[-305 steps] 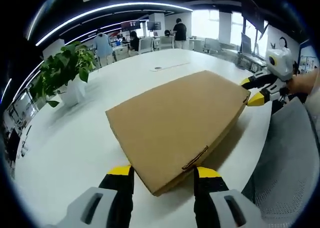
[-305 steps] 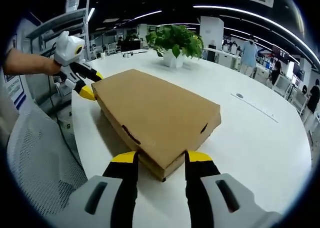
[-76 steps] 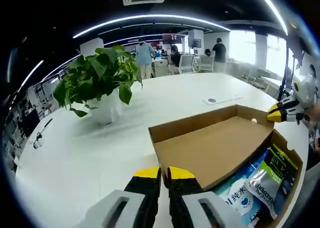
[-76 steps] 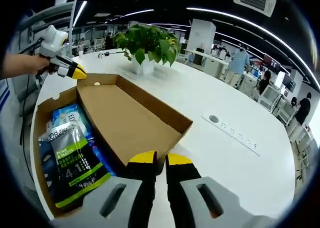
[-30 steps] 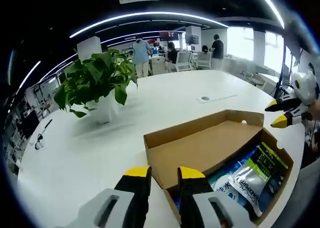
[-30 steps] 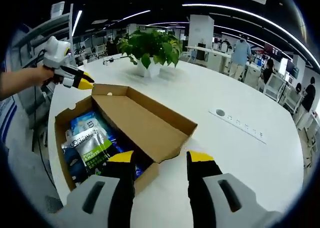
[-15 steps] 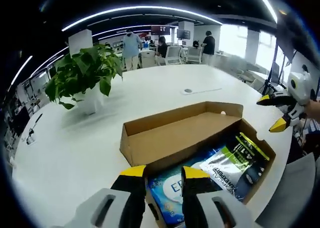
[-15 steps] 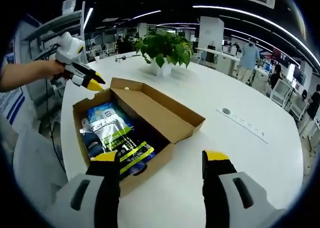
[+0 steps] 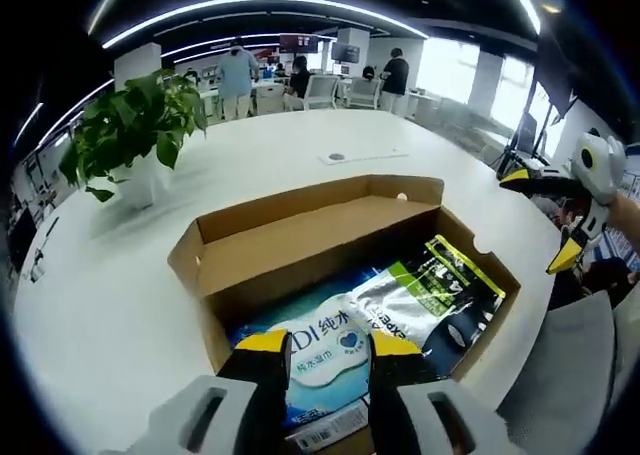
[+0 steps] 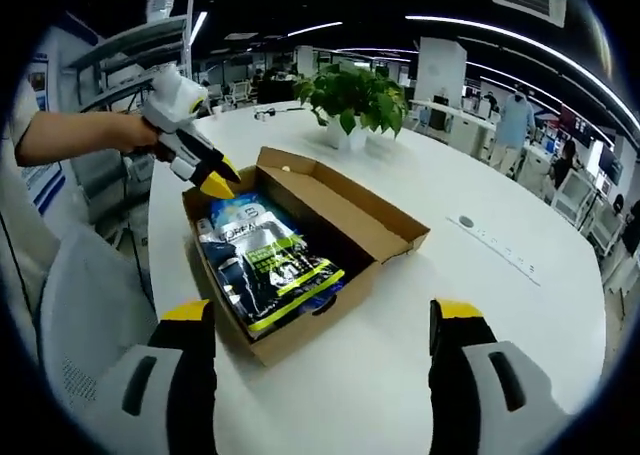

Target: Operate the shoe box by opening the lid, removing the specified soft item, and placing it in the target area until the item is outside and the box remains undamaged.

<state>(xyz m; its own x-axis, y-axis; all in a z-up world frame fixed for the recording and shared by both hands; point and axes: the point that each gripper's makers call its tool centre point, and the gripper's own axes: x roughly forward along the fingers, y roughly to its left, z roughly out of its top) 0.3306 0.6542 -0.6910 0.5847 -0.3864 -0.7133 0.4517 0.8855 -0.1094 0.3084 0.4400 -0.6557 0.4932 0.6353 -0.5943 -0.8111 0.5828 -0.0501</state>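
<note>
Open shoe box (image 10: 300,250) at frame centre, soft packets (image 10: 265,260) inside. Left gripper (image 9: 318,343) is narrowly parted, right gripper (image 10: 315,320) wide. Best pinch the top packet's edge, clear of cardboard walls.

Blue wipes pack (image 9: 318,347) partly hidden behind left gripper (image 9: 318,347) jaws; lower print unreadable. Dark pouch (image 10: 268,258) small text illegible. Distant people (image 9: 238,67) blurred.

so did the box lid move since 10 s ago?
Yes. The lid was shut flat on the box; now it is swung open toward the plant side, away from the chair, baring the packets.
</note>
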